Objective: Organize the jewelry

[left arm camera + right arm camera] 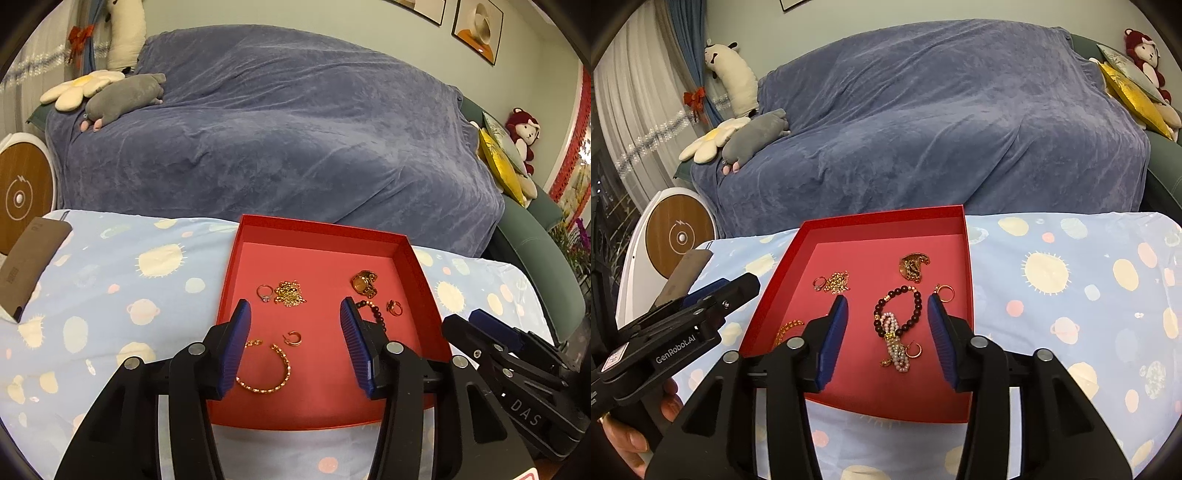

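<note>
A red tray (321, 229) lies on the patterned tablecloth with jewelry spread on its floor. My left gripper (294, 306) hovers open over its near left part, above a gold bangle (271, 369) and a small hoop earring (293, 338); nothing is between the pads. Beyond lie a stone ring (265, 293), a gold chain pile (290, 293) and a gold brooch (365, 282). My right gripper (887, 299) stands open over the near right of the tray (882, 218), above a dark bead bracelet (918, 306) and a pearl bracelet (895, 347). A gold ring (946, 293) lies by its right finger.
The light blue tablecloth (1052, 295) extends on both sides of the tray. A brown flat object (33, 254) lies at the table's left edge beside a round white device (679, 229). A sofa under a blue-grey throw (280, 129) stands behind, with plush toys.
</note>
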`<control>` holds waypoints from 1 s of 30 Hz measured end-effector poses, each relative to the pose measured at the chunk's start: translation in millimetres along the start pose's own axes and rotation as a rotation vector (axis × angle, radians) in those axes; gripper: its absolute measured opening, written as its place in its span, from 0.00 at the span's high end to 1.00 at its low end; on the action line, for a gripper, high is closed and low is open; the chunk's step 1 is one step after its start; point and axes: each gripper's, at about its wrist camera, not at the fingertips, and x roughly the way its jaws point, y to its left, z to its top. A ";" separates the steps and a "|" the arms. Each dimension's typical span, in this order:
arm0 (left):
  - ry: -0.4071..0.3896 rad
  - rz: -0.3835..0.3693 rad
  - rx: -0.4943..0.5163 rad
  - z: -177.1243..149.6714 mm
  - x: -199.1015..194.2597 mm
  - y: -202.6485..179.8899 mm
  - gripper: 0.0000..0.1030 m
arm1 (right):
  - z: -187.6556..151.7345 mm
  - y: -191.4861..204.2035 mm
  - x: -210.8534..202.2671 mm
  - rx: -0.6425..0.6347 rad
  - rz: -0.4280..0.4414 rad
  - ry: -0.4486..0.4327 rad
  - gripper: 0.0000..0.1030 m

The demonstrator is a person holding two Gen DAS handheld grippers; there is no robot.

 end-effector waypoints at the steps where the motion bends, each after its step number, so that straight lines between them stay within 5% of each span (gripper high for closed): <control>1: 0.001 0.009 0.008 -2.9 -0.9 -1.4 0.53 | -2.6 1.5 -1.5 0.000 -0.004 0.002 0.49; 12: 0.054 0.095 0.065 -40.6 -4.8 -1.8 0.53 | -32.2 -1.4 -19.7 0.014 -0.039 0.028 0.38; 20: 0.029 0.142 0.093 -48.4 -20.5 -1.7 0.32 | -36.6 -5.8 -25.6 0.011 -0.076 0.006 0.25; 30: 0.031 0.150 0.109 -49.7 -22.2 -0.9 0.25 | -43.6 10.0 -22.0 -0.057 -0.119 -0.005 0.12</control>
